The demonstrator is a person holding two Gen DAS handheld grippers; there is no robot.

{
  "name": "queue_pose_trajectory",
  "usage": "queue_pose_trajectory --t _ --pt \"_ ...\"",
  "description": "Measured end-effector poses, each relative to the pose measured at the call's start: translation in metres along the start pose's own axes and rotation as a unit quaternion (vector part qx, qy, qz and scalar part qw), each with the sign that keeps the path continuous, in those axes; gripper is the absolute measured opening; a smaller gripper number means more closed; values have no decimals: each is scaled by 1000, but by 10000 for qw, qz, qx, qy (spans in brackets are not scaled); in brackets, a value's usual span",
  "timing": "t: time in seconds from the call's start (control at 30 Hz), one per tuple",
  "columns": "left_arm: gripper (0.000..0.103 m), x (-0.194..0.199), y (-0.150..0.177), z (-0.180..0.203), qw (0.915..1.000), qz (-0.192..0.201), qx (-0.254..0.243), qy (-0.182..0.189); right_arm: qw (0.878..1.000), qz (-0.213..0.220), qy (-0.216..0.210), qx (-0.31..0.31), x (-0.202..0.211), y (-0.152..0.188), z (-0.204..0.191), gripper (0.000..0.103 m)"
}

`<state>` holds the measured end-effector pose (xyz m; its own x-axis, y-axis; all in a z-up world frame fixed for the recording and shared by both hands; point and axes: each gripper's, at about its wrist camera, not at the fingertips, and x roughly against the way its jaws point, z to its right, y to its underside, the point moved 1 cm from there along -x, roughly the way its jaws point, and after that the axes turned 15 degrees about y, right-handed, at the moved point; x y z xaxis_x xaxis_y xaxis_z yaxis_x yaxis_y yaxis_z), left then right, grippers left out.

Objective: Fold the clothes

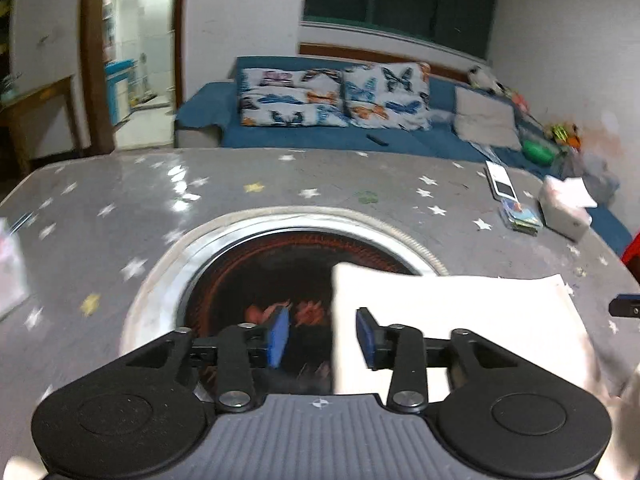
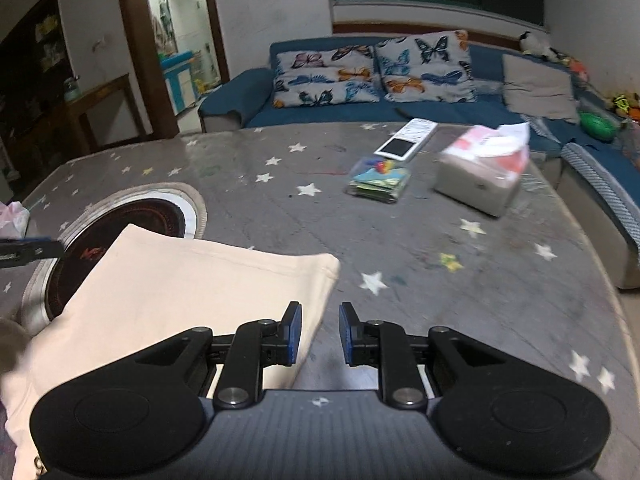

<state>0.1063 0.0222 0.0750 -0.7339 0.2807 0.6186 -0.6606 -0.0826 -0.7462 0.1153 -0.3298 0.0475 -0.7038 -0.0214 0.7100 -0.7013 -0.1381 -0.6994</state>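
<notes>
A cream-coloured folded garment (image 2: 180,284) lies flat on the grey star-patterned table (image 2: 420,240), partly over the round heater inset (image 2: 132,216). In the left wrist view the same garment (image 1: 452,312) appears white, its left edge running between my fingers. My left gripper (image 1: 322,336) is open above that left edge, nothing clamped. My right gripper (image 2: 319,334) is open at the garment's right edge, its left finger (image 2: 292,334) over the cloth and its right finger over bare table. The tip of the left gripper (image 2: 28,250) shows at the left edge of the right wrist view.
A tissue box (image 2: 484,168), a clear box of coloured cards (image 2: 380,180) and a white flat device (image 2: 404,140) sit at the table's far right. A pink-white bag (image 2: 14,218) lies at the left edge. A blue sofa (image 2: 400,108) with butterfly cushions stands behind the table.
</notes>
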Motion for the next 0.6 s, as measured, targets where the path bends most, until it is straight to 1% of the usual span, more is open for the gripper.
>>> queue_pose_trajectory --t 0.17,0.27,0.4,0.43,0.47,0.5,0.53,0.6 --pt "44 -45 -8 -1 9993 -332 -131 -94 9998 -206 -41 51 -32 -11 -12 18" --pt "44 -62 -7 -4 9986 -480 -126 -160 9994 -328 -48 79 -49 -15 -17 18" --pt "43 -77 -7 -10 9981 -580 -128 -138 9989 -450 -28 131 -68 -19 -22 18" --pt "40 -80 -8 -10 9982 -572 -159 -104 9989 -452 -35 149 -70 -20 -23 16" --pt "34 -82 -9 -9 9982 -557 -215 -47 9988 -452 -39 166 -72 -22 -24 13" --pt "16 -83 -10 -9 9981 -548 -273 47 9989 -440 -32 188 -73 -23 -26 6" --pt "8 -85 -12 -7 9980 -531 -333 60 9989 -404 -4 241 -73 -26 -28 6" --pt "5 -86 -16 -6 9979 -417 -488 -44 9989 -316 54 353 -74 -33 -34 5"
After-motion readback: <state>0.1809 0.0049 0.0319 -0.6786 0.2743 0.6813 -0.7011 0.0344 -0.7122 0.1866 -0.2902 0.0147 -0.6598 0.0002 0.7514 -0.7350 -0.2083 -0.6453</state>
